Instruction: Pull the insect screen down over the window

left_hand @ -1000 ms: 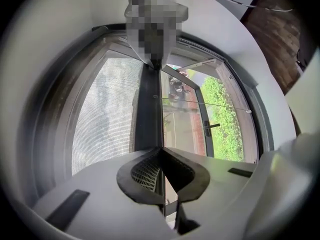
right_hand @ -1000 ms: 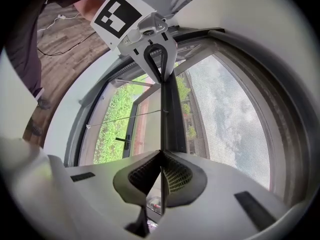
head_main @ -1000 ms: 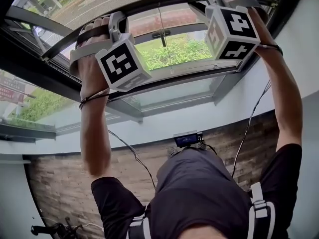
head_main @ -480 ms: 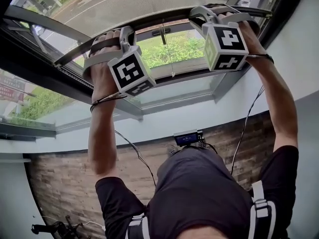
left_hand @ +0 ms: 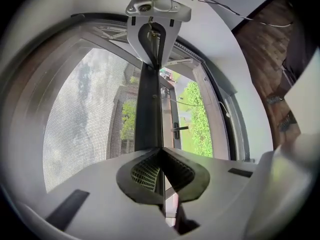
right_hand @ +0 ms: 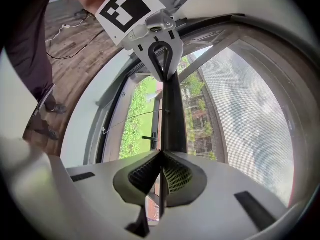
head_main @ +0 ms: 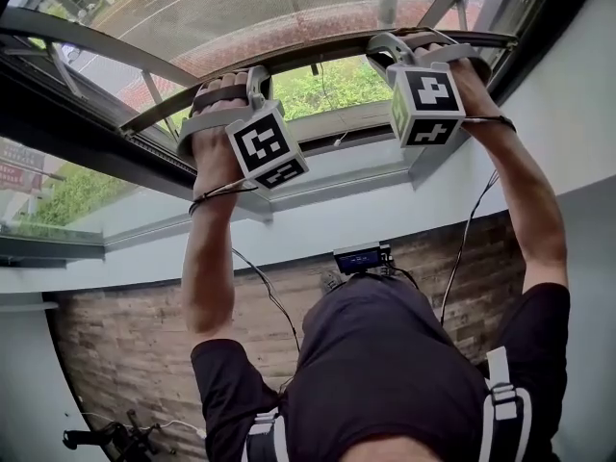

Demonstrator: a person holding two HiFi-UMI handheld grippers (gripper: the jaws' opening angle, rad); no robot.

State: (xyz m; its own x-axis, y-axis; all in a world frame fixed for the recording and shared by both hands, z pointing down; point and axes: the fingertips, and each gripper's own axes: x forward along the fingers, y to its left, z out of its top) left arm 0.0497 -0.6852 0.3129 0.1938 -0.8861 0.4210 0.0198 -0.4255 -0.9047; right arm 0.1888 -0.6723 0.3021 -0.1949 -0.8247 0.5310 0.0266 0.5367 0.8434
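Note:
The insect screen's grey mesh (head_main: 241, 8) covers the upper part of the window. Its dark bottom bar (head_main: 327, 58) runs across, tilted in the head view. My left gripper (head_main: 252, 73) is shut on the bar near its left part. My right gripper (head_main: 387, 48) is shut on it further right. In the left gripper view the jaws (left_hand: 161, 151) pinch a thin lip of the bar (left_hand: 149, 104), with mesh (left_hand: 85, 114) to the left. In the right gripper view the jaws (right_hand: 161, 155) pinch the same bar (right_hand: 175, 114), with mesh (right_hand: 250, 114) to the right.
Below the bar the window shows open glass, green bushes and a dark window handle (left_hand: 179, 129). A thin cord (right_hand: 135, 118) hangs from the bar. The white sill (head_main: 337, 186) lies under the window. A small screen device (head_main: 361, 256) and cables sit by the brick wall.
Both grippers have come down with the bar still clamped in them. The mesh now covers more of the window.

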